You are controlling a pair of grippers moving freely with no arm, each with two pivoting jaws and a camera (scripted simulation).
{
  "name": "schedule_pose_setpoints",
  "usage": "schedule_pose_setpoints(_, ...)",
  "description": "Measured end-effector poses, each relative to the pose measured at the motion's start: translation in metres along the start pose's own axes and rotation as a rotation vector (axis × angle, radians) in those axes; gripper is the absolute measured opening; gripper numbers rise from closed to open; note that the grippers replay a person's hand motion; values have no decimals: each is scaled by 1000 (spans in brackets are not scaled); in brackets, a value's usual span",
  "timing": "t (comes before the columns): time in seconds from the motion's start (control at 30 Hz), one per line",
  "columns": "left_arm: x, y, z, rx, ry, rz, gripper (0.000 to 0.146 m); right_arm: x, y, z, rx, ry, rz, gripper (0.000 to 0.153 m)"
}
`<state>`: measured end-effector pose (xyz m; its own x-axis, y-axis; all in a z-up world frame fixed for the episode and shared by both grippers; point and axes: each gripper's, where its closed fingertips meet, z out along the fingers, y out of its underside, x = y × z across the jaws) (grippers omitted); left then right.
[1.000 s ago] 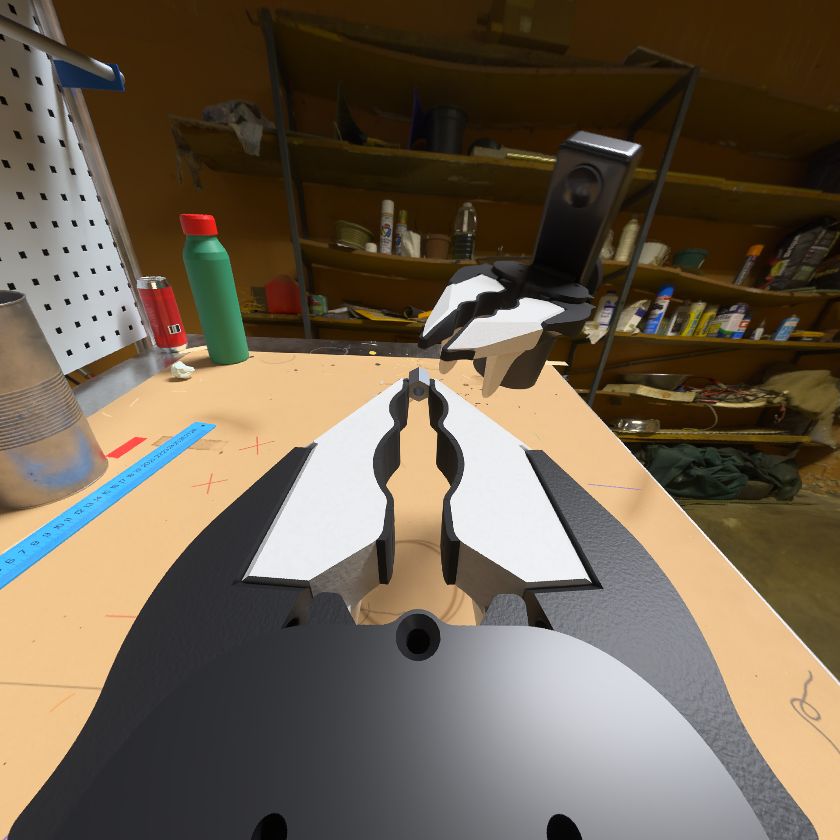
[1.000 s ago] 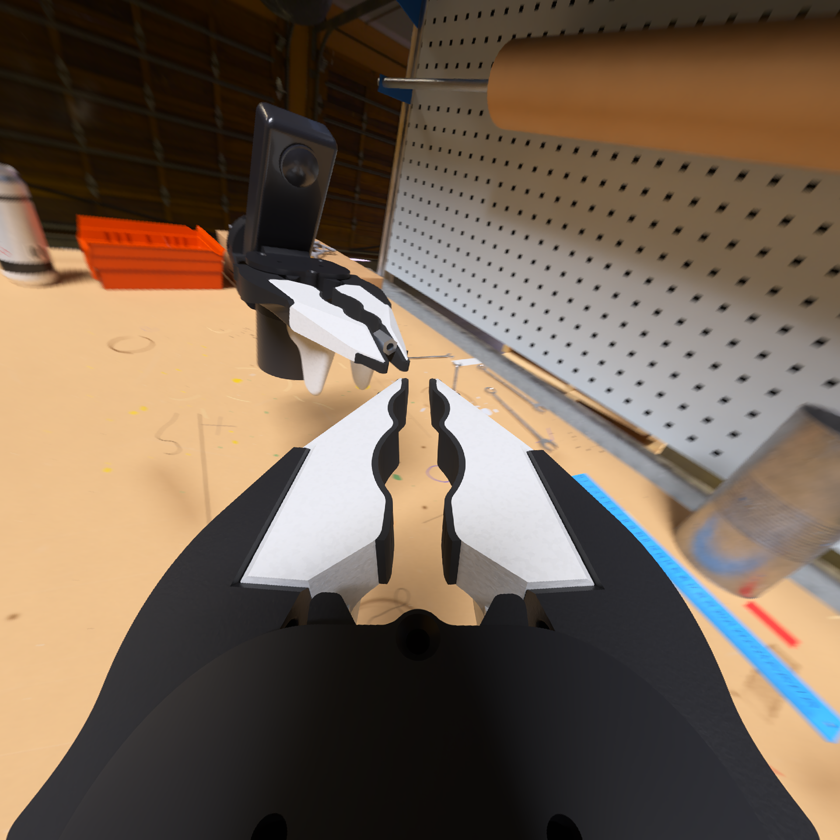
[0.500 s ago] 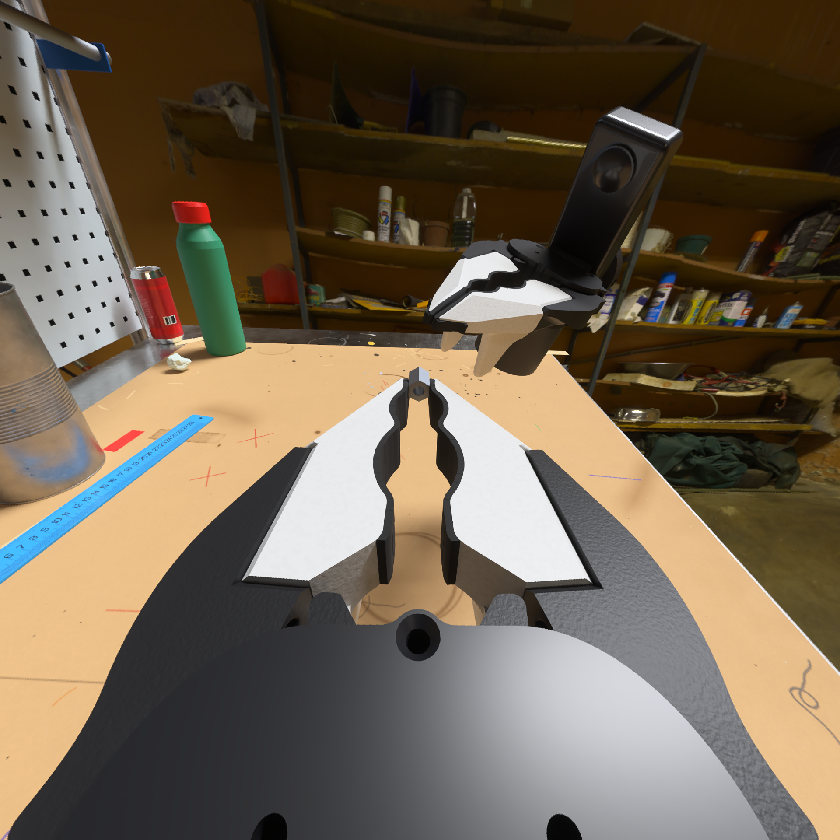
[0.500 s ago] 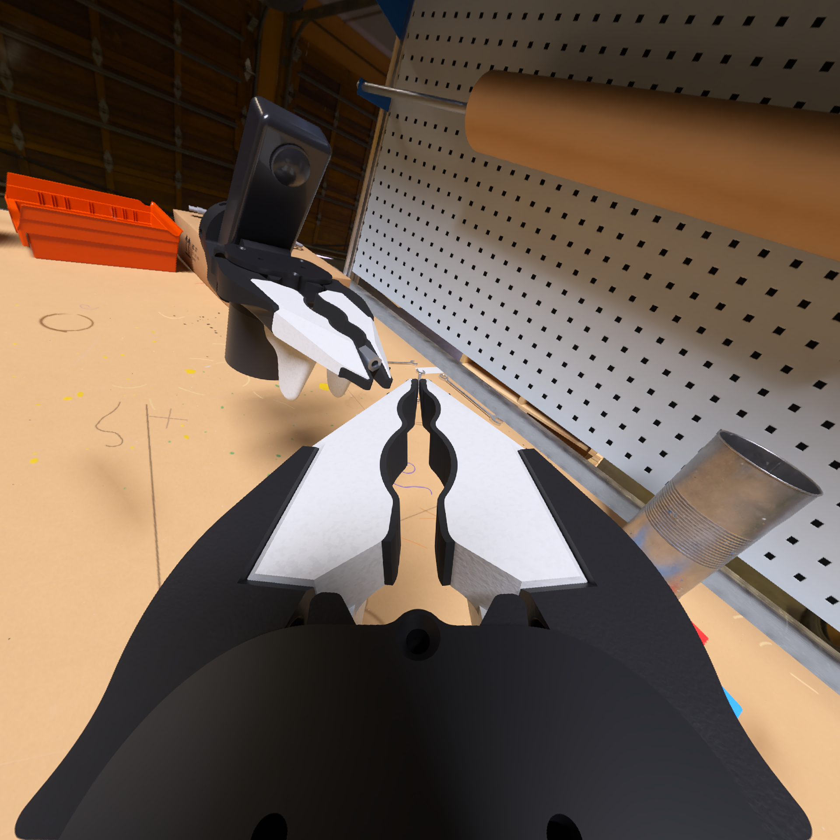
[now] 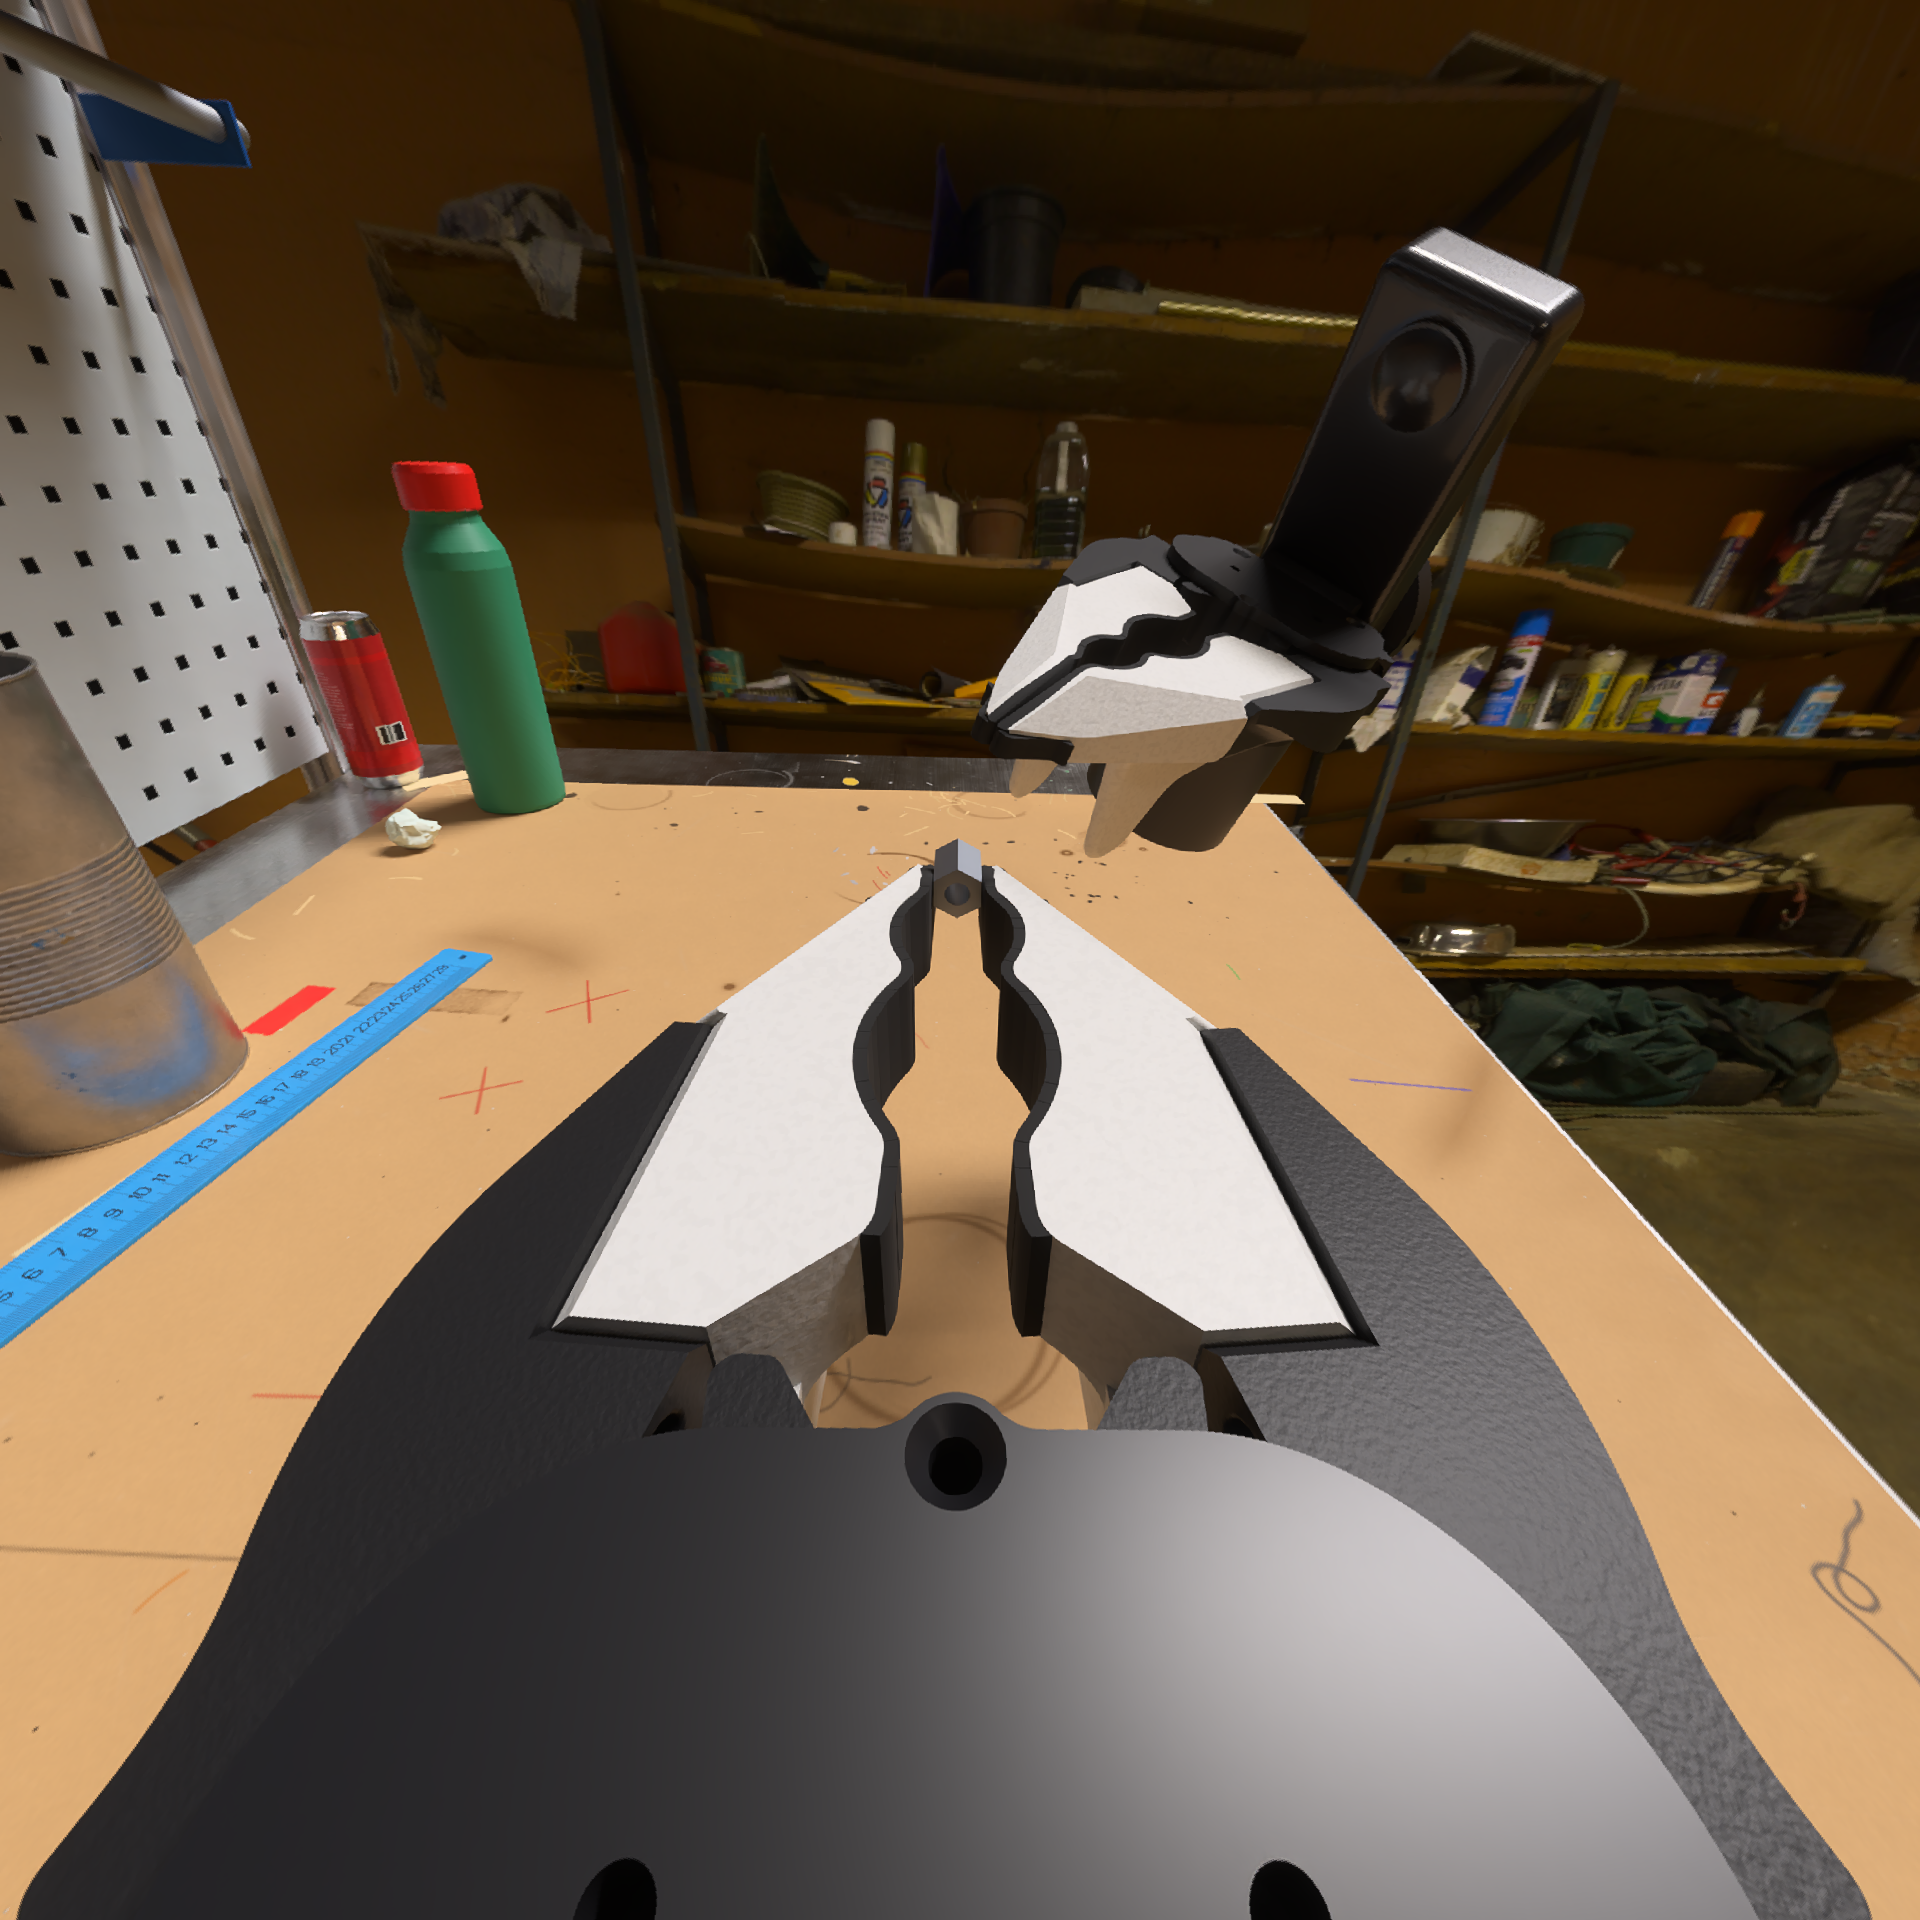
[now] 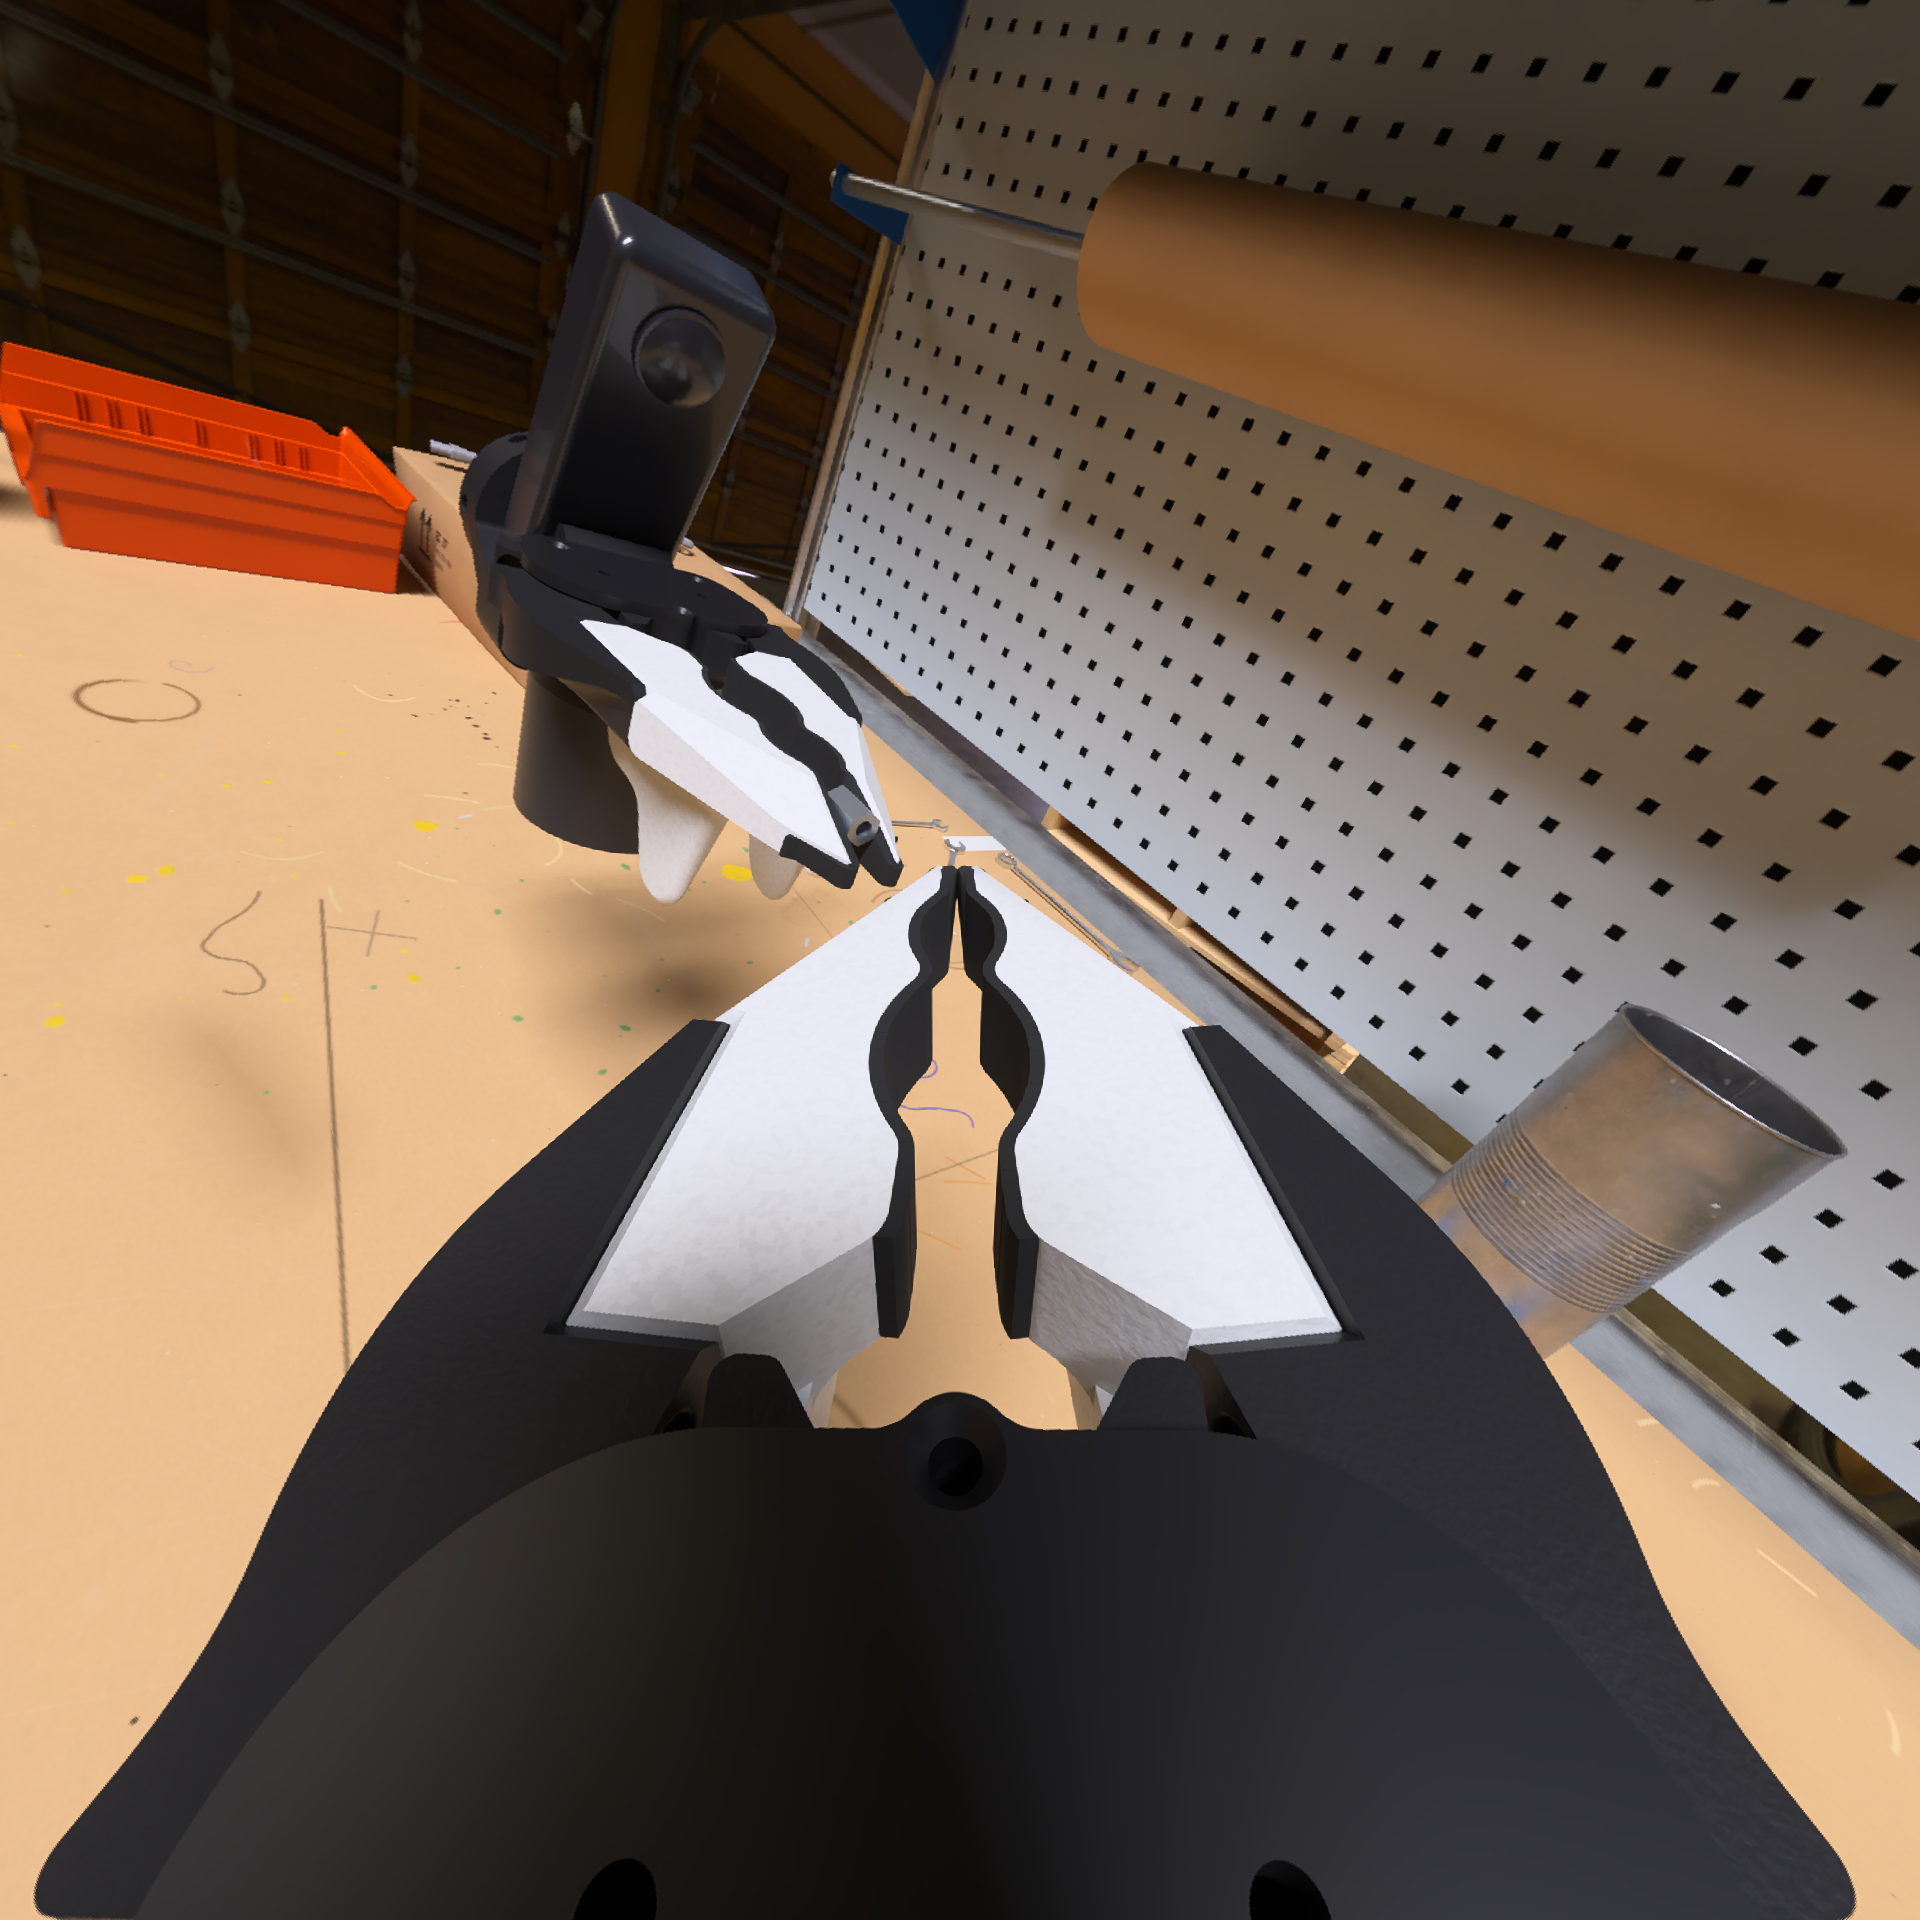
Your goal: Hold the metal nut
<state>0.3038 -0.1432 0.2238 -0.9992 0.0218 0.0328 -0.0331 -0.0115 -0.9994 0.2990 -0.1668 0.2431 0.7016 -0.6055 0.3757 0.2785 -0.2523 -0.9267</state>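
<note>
Left wrist view: the nut (image 5: 957, 890) is pinched at the very tips of the left gripper (image 5: 956, 896), raised above the bench (image 5: 675, 914). The right gripper (image 5: 1049, 717) is seen beyond the nut, higher.

Right wrist view: the right gripper (image 6: 954, 883) is clenched on nothing; the nut (image 6: 858, 827) is just left of its tips. The tip grip looks marginal, so pressure should be kept steady and tilting avoided.
</note>
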Motion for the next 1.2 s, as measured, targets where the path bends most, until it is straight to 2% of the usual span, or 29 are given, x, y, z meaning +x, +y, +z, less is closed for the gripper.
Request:
schedule_pose_setpoints(0.5, 2, 8, 3, -54, -1, 36, 8, 2, -2, -2, 49, -84, 201, 0)
schedule_pose_setpoints(0.6, 1, 7, 3, -45, -2, 29, 8, 4, -2, -5, 47, -80, 161, 0)
schedule_pose_setpoints(0.77, -1, 5, 1, -33, -8, 18, 8, 2, 1, -6, 15, -49, 7, 0)
schedule_pose_setpoints(0.87, 0, 6, 2, -37, -7, 21, 8, -2, 2, -5, 4, -64, -15, 9)
schedule_pose_setpoints(1.03, 0, 6, 1, -35, -6, 19, 8, -3, 5, -3, -17, -57, -31, 0)
schedule_pose_setpoints(1.2, 0, 6, 1, -36, -6, 19, 8, -3, 6, -2, -17, -55, -27, 0)
